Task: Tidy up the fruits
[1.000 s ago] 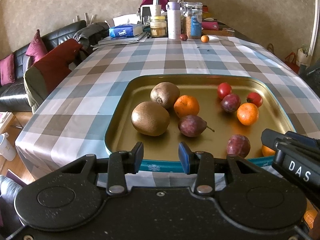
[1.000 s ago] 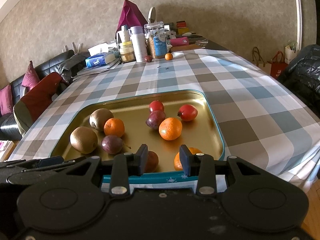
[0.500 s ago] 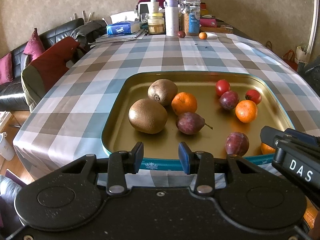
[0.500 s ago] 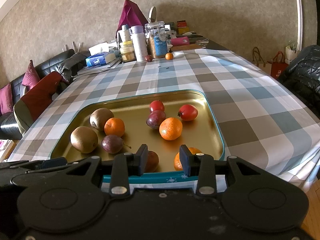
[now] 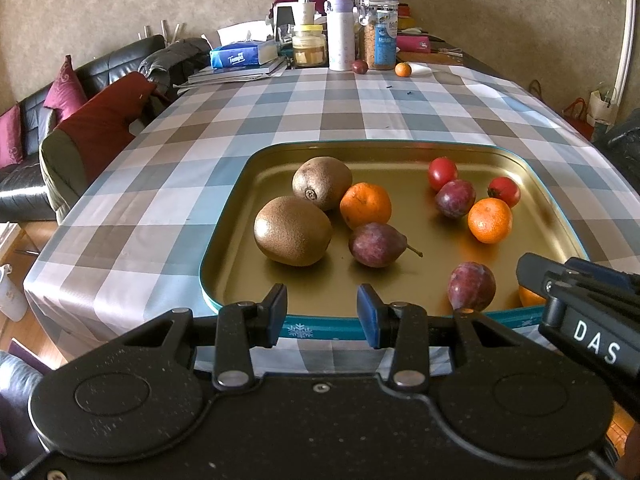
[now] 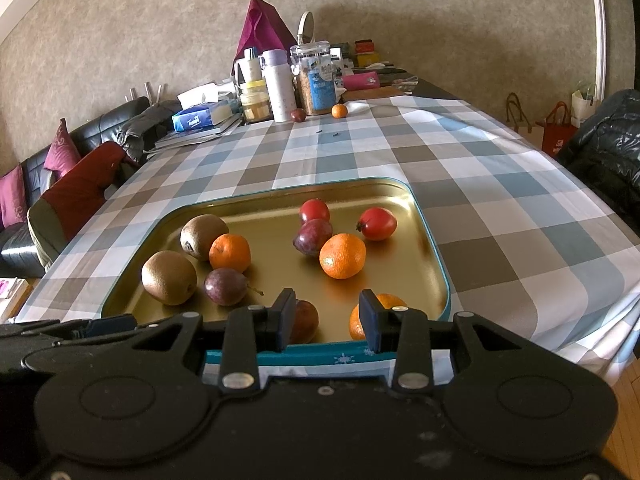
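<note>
Fruit's all sitting loose in the gold tray [image 5: 224, 256] w/ the teal rim, mixed up: two kiwis [image 5: 293, 230] touching on the left, a tangerine [image 5: 365, 205] right against the far one, a stemmed purple fruit [image 5: 378, 245] just in front, stem pointing right. Red ones, another purple one and a tangerine [image 6: 343, 255] bunch on the right side. Near edge has a purple fruit [image 5: 472, 286] and a half-hidden tangerine [image 6: 380, 312].

Left gripper [image 5: 322, 312] hangs just short of the near rim, fingers apart, nothing in them; kiwis lie ahead & slightly left. Right gripper [image 6: 326, 320] same deal, parted & empty, w/ that near-edge pair straight past its tips, so imo it's nearer those. Can't tell which gets picked.
</note>
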A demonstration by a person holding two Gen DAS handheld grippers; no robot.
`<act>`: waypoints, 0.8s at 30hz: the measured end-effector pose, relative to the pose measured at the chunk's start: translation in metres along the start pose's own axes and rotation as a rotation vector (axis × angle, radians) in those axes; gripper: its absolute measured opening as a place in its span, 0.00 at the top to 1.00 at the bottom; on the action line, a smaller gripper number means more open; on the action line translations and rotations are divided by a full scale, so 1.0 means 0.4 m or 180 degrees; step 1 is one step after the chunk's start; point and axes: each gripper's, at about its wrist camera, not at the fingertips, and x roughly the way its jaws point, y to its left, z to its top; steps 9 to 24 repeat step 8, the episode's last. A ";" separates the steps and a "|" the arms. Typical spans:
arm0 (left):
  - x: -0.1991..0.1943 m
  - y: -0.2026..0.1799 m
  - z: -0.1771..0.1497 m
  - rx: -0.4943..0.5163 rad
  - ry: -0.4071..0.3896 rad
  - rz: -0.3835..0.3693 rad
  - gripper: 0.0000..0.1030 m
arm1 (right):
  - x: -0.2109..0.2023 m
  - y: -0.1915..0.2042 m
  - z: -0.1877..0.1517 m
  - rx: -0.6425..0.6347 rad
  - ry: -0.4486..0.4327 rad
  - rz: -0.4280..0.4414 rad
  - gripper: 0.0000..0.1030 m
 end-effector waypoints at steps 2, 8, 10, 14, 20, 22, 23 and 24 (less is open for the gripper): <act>0.000 0.000 0.000 -0.0001 0.0000 -0.0001 0.52 | 0.001 0.000 -0.001 -0.0002 0.0006 -0.0005 0.63; -0.001 -0.002 0.000 0.0016 -0.0005 0.0006 0.52 | 0.002 0.000 -0.003 -0.0004 0.0017 -0.0002 0.63; -0.001 -0.002 0.000 0.0016 -0.0005 0.0006 0.52 | 0.002 0.000 -0.003 -0.0004 0.0017 -0.0002 0.63; -0.001 -0.002 0.000 0.0016 -0.0005 0.0006 0.52 | 0.002 0.000 -0.003 -0.0004 0.0017 -0.0002 0.63; -0.001 -0.002 0.000 0.0016 -0.0005 0.0006 0.52 | 0.002 0.000 -0.003 -0.0004 0.0017 -0.0002 0.63; -0.001 -0.002 0.000 0.0016 -0.0005 0.0006 0.52 | 0.002 0.000 -0.003 -0.0004 0.0017 -0.0002 0.63; -0.001 -0.002 0.000 0.0016 -0.0005 0.0006 0.52 | 0.002 0.000 -0.003 -0.0004 0.0017 -0.0002 0.63; -0.001 -0.002 0.000 0.0016 -0.0005 0.0006 0.52 | 0.002 0.000 -0.003 -0.0004 0.0017 -0.0002 0.63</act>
